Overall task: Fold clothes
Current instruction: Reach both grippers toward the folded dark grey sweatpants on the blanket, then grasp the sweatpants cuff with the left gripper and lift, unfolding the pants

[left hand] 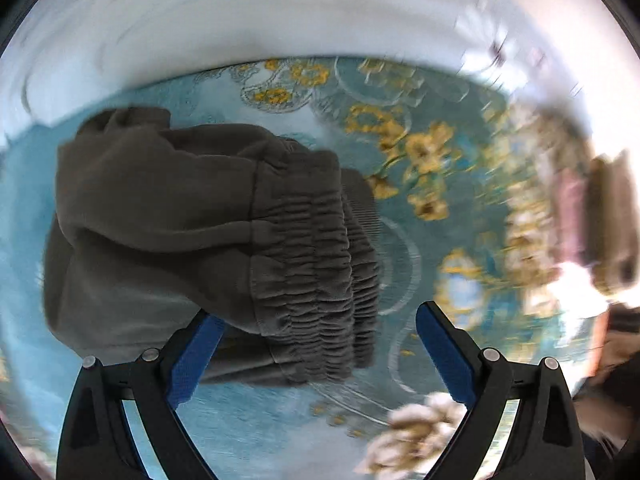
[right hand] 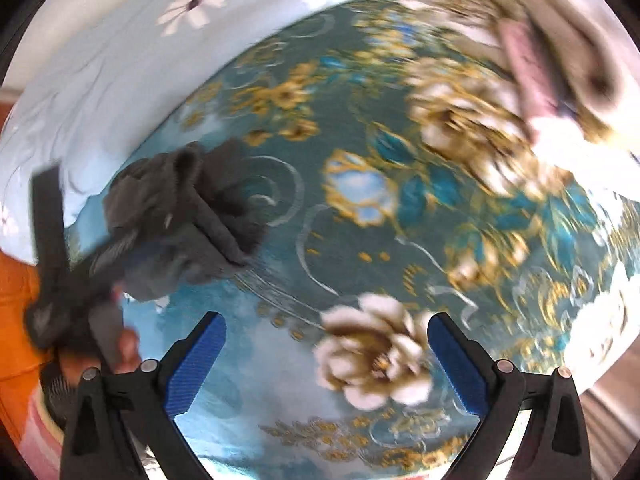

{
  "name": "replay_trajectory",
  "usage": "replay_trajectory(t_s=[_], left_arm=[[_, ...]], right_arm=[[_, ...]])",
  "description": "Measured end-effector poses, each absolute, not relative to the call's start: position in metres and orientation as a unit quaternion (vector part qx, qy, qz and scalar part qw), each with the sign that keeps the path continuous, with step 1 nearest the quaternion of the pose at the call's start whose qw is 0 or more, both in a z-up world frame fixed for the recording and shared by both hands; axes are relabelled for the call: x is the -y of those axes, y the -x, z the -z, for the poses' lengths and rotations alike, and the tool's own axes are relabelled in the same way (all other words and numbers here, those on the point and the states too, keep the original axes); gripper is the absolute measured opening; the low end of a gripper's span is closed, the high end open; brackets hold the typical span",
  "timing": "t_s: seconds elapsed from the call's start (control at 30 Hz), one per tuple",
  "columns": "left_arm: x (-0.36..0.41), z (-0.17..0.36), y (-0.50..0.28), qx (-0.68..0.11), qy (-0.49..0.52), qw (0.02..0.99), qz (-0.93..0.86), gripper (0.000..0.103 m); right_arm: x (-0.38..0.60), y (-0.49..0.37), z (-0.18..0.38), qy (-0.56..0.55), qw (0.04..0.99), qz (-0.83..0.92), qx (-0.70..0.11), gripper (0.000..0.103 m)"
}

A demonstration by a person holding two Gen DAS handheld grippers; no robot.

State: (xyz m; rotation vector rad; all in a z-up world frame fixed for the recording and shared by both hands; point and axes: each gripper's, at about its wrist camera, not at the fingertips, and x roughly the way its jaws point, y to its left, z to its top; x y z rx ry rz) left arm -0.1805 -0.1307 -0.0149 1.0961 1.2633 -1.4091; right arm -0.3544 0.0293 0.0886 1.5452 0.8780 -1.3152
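A dark grey garment [left hand: 192, 220] with a ribbed elastic band lies folded in a bundle on the teal flowered bedspread [left hand: 420, 208]. My left gripper [left hand: 316, 320] is open just above its near edge, with the left finger [left hand: 196, 356] beside the cloth and nothing held. In the right wrist view the same grey bundle [right hand: 180, 220] lies at the left. The left gripper [right hand: 68, 280] shows there blurred beside the bundle. My right gripper [right hand: 326, 324] is open and empty over the bedspread [right hand: 360, 220], to the right of the garment.
A pale blue quilt with white daisies [left hand: 240, 20] lies along the far side of the bed and also shows in the right wrist view [right hand: 120, 60]. Blurred pink and brown fabric [right hand: 532, 68] lies at the far right. An orange surface [right hand: 16, 320] is at the left edge.
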Motion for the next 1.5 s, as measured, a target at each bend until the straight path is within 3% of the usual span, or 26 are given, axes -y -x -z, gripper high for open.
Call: replay_trajectory(t_s=[0.07,0.2,0.23,0.3,0.33,0.4,0.63,1.07,1.3,1.5], left_arm=[[0.131,0.030,0.184,-0.504,-0.482,0.469,0.542,0.093],[0.123,0.026,0.163,-0.520,-0.464,0.474,0.538,0.073],[0.119,0.021,0.151,-0.528,-0.451,0.476,0.540,0.052],[0.111,0.012,0.129,-0.544,-0.425,0.480,0.542,0.050],[0.104,0.004,0.111,-0.556,-0.403,0.483,0.543,0.045],[0.091,-0.012,0.074,-0.574,-0.362,0.491,0.546,0.005],[0.033,-0.067,-0.054,-0.563,-0.285,0.583,0.512,0.005],[-0.060,-0.074,-0.261,-0.591,-0.158,0.721,0.325,0.003],[-0.078,-0.074,-0.301,-0.615,-0.158,0.712,0.300,0.000],[-0.114,-0.100,-0.292,-0.642,-0.081,0.698,0.308,0.000]], right_arm=[[-0.045,0.365,-0.096,-0.628,0.437,0.540,-0.350,0.102],[-0.066,0.372,-0.109,-0.625,0.431,0.545,-0.355,0.102],[-0.070,0.372,-0.112,-0.624,0.430,0.546,-0.358,0.102],[-0.076,0.372,-0.116,-0.623,0.430,0.547,-0.357,0.102],[-0.077,0.370,-0.117,-0.626,0.431,0.547,-0.352,0.102],[-0.078,0.366,-0.120,-0.628,0.437,0.543,-0.345,0.102],[-0.079,0.326,-0.136,-0.610,0.485,0.523,-0.346,0.102],[-0.092,0.282,-0.159,-0.590,0.529,0.493,-0.360,0.102],[-0.103,0.277,-0.159,-0.605,0.527,0.486,-0.347,0.102],[-0.093,0.259,-0.166,-0.589,0.558,0.465,-0.354,0.102]])
